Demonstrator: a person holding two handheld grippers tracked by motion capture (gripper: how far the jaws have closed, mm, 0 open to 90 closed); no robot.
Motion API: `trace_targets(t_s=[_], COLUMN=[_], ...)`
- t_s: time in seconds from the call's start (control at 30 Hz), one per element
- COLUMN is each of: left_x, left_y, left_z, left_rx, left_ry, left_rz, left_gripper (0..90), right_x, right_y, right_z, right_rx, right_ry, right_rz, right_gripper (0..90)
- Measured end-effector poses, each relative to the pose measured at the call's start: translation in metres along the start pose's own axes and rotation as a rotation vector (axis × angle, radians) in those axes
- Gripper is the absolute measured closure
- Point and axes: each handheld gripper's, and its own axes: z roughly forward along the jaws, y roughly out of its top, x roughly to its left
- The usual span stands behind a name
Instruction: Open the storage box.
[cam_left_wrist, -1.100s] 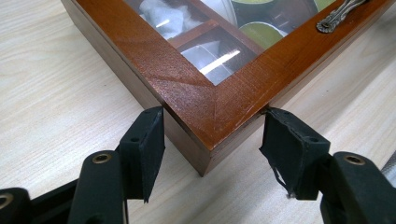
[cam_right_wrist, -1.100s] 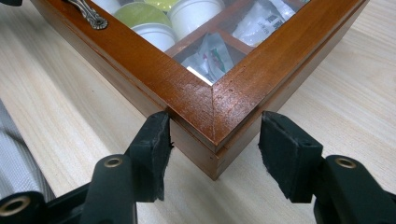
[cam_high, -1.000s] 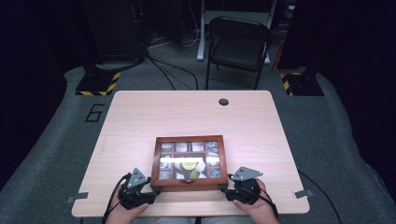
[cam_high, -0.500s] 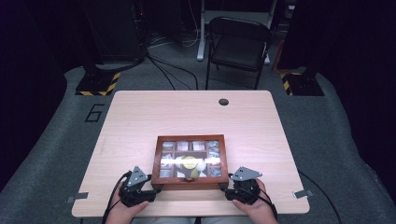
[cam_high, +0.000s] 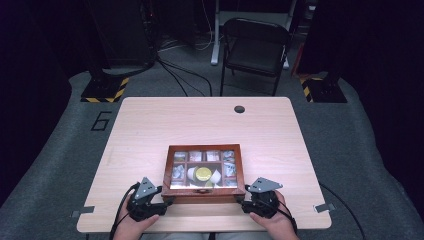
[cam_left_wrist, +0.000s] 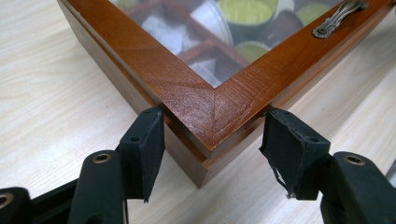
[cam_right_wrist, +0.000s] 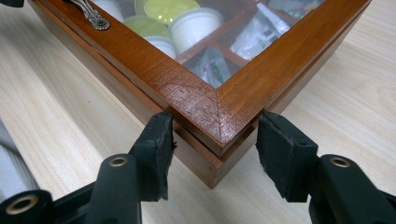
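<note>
A brown wooden box (cam_high: 203, 148) with a glass lid lies near the table's front edge. Through the lid I see small cups and packets in compartments, one cup with a yellow lid (cam_high: 202, 173). My left gripper (cam_high: 167, 200) straddles the box's near left corner (cam_left_wrist: 196, 93); its pads (cam_left_wrist: 148, 135) touch both sides of that corner. My right gripper (cam_high: 239, 199) straddles the near right corner (cam_right_wrist: 205, 98) the same way, pads (cam_right_wrist: 275, 149) against the wood. Both pairs of jaws have just been closing onto the corners. An ornate metal handle (cam_left_wrist: 338, 14) sits on the front of the lid.
The light wooden table (cam_high: 210, 125) stretches beyond the box, with a round cable hole (cam_high: 239, 109) near its far edge. A folding chair (cam_high: 255, 47) stands behind the table. The table's front edge runs just under both hands.
</note>
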Motion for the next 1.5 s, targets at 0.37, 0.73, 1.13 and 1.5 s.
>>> trace_targets(t_s=[0.37,0.73,1.13,1.5], left_x=[0.003,0.014,0.036,0.052], left_y=[0.017,0.053,0.102,0.139], left_z=[-0.011,-0.023,-0.021,-0.009], left_rx=[-0.096,-0.151,-0.200,-0.228], left_ry=[0.005,0.026,0.029,0.032], left_rz=[-0.068,-0.053,-0.073,-0.082], left_gripper=[38.1,34.4,33.5,31.6], right_x=[-0.001,-0.012,-0.031,-0.048], right_y=[0.016,0.049,0.103,0.142], right_z=[-0.014,-0.028,-0.025,-0.015], right_rx=[-0.063,-0.151,-0.173,-0.203], right_ry=[-0.021,-0.050,-0.079,-0.086], right_rz=[0.021,0.017,0.026,0.053], right_gripper=[45.4,42.7,41.0,40.0])
